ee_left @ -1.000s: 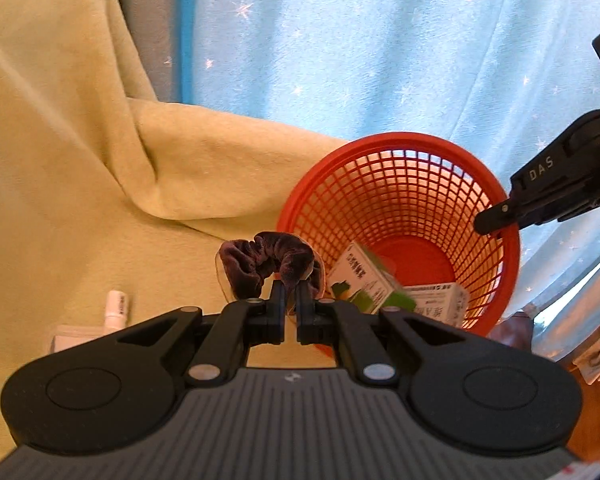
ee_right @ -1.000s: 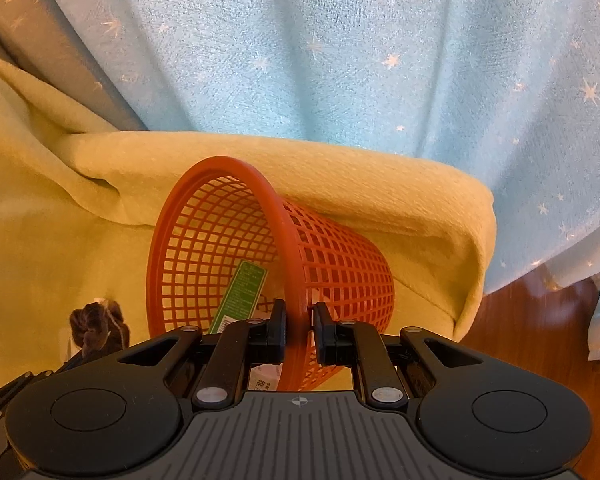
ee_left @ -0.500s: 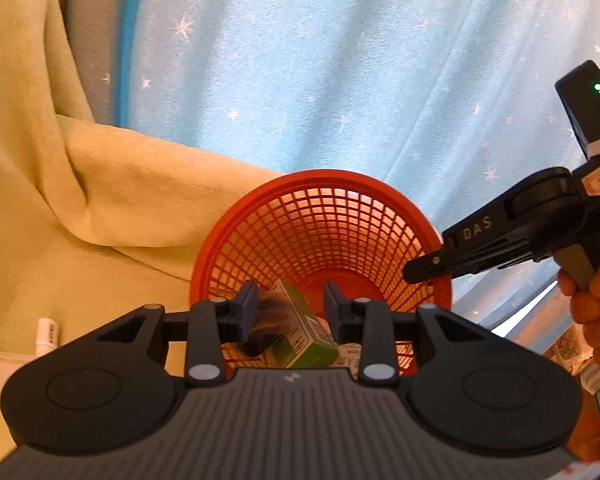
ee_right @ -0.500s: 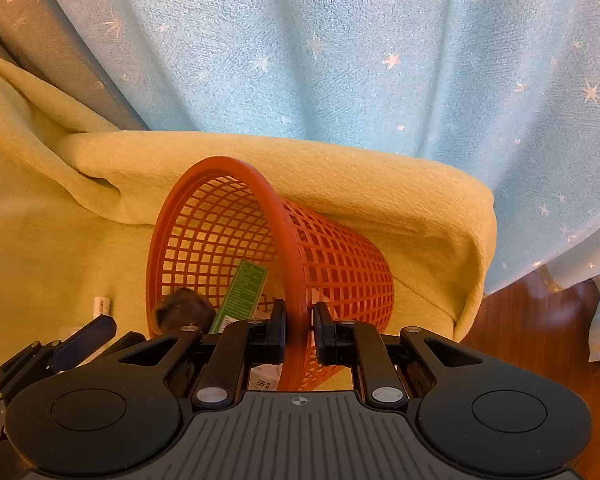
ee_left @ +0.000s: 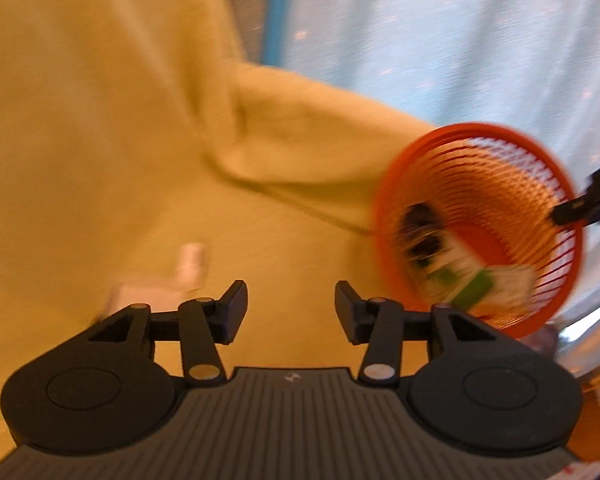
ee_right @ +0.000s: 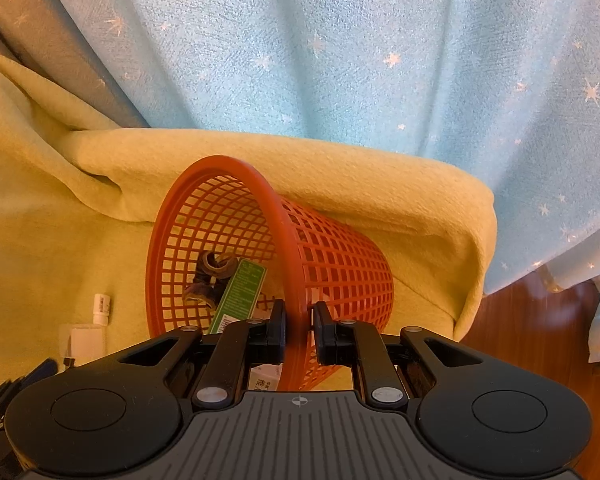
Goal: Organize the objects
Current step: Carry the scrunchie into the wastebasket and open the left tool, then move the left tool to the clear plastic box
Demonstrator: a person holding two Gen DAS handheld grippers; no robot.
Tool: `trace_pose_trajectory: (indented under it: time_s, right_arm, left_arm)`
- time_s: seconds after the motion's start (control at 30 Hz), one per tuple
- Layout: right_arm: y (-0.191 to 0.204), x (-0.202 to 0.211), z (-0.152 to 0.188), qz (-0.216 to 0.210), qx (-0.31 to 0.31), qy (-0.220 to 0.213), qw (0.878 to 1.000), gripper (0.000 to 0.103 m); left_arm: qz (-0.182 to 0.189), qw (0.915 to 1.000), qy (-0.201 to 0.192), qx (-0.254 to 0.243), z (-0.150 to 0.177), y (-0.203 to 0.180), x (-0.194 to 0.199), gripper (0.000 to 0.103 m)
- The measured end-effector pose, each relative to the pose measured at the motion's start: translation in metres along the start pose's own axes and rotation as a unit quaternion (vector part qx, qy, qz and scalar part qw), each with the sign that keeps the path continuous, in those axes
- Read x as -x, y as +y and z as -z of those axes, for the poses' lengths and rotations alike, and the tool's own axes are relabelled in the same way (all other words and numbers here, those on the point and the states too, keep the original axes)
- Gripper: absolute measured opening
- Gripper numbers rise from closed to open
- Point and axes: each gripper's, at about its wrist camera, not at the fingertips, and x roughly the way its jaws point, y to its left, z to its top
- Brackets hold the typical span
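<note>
An orange mesh basket [ee_right: 340, 264] [ee_left: 540, 184] is tilted on its side on a yellow blanket. My right gripper [ee_right: 299, 334] is shut on the basket's rim and holds it tipped. Inside lie a dark purple scrunchie [ee_right: 210, 276] [ee_left: 420, 224] and a green-and-white box [ee_right: 240, 292] [ee_left: 472, 280]. My left gripper [ee_left: 291, 308] is open and empty, left of the basket over the blanket; that view is blurred by motion. A small white bottle [ee_right: 101, 309] [ee_left: 190, 266] and a flat white packet [ee_right: 86, 342] lie on the blanket left of the basket.
The yellow blanket [ee_right: 40, 216] drapes over the furniture, with a raised fold [ee_right: 360, 168] behind the basket. A light blue starred curtain [ee_right: 340, 48] hangs behind. Wooden floor [ee_right: 532, 328] shows at the right, below the blanket's edge.
My left gripper opened and dropped the scrunchie into the basket, then pulled back to the left. The right gripper kept its hold on the rim.
</note>
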Motion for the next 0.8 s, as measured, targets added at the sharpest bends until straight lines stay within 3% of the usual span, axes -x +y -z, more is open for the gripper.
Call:
trace_pose_trajectory:
  time_s: [0.33, 0.43, 0.5, 0.57, 0.7, 0.8]
  right_arm:
    - [0.002, 0.0, 0.002, 0.0, 0.005, -0.001, 1.0, 0.01]
    - [0.002, -0.001, 0.003, 0.001, 0.006, -0.002, 1.0, 0.01]
    - [0.001, -0.001, 0.003, 0.003, 0.005, -0.003, 1.0, 0.01]
    - [0.001, -0.001, 0.003, 0.003, 0.005, -0.004, 1.0, 0.01]
    - [0.002, -0.001, 0.002, 0.003, 0.004, -0.005, 1.0, 0.01]
    - [0.003, -0.001, 0.002, 0.003, 0.003, -0.005, 1.0, 0.01]
  left_arm:
    - [-0.101, 0.9938, 0.033, 0.032, 0.028, 0.057, -0.019, 0.049]
    - [-0.113, 0.9925, 0.035, 0.031, 0.03, 0.063, -0.029, 0.057]
    - [-0.117, 0.992, 0.036, 0.03, 0.033, 0.067, -0.036, 0.068]
    - [-0.12, 0.9917, 0.037, 0.03, 0.032, 0.068, -0.044, 0.069]
    - [-0.129, 0.9906, 0.035, 0.029, 0.031, 0.068, -0.058, 0.084]
    - [-0.135, 0.9897, 0.035, 0.031, 0.03, 0.067, -0.068, 0.087]
